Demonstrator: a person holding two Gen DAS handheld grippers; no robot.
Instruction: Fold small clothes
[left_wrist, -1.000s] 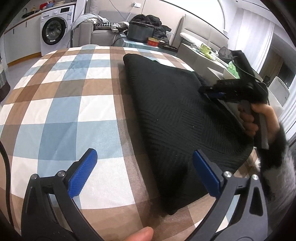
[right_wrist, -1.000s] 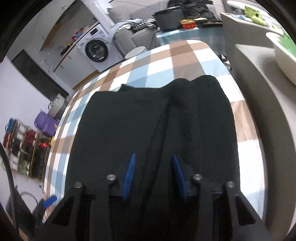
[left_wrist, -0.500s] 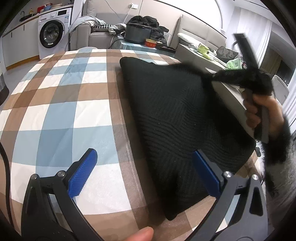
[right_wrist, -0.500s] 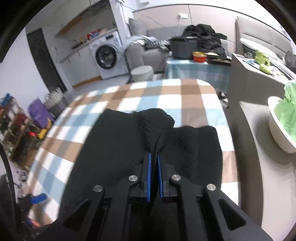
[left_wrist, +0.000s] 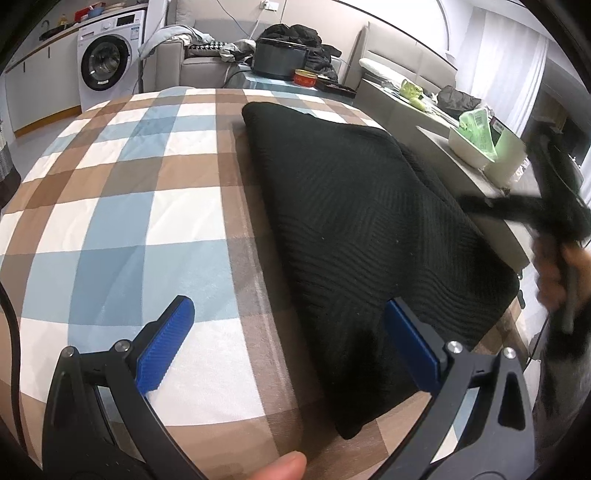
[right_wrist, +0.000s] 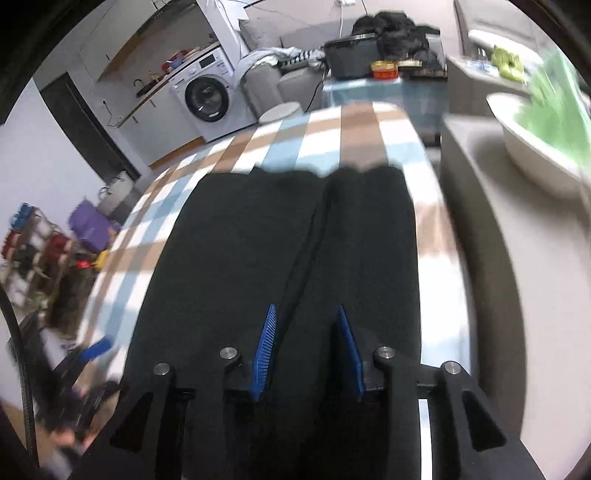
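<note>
A black knit garment (left_wrist: 369, 229) lies flat on the checked tablecloth (left_wrist: 110, 221), with a long ridge running down its middle (right_wrist: 306, 236). My left gripper (left_wrist: 288, 310) stands wide open just above the garment's near left edge, nothing between its blue pads. My right gripper (right_wrist: 306, 310) hovers over the garment's near end. Its jaws are opening, with the pads apart and no cloth pinched between them. In the left wrist view a person's hand (left_wrist: 554, 277) holds that gripper, blurred, off the garment's right side.
A grey counter with a white bowl of green bags (left_wrist: 476, 144) runs close along the table's right edge. Behind the table stand a washing machine (left_wrist: 107, 62), a sofa, and a low table with a black pot (left_wrist: 280, 59) and a red tin (left_wrist: 306, 77).
My right gripper shut on a pinch of the garment, lifted it, then let go and drew back to the right. The cloth lies flat again. My left gripper stayed put.
</note>
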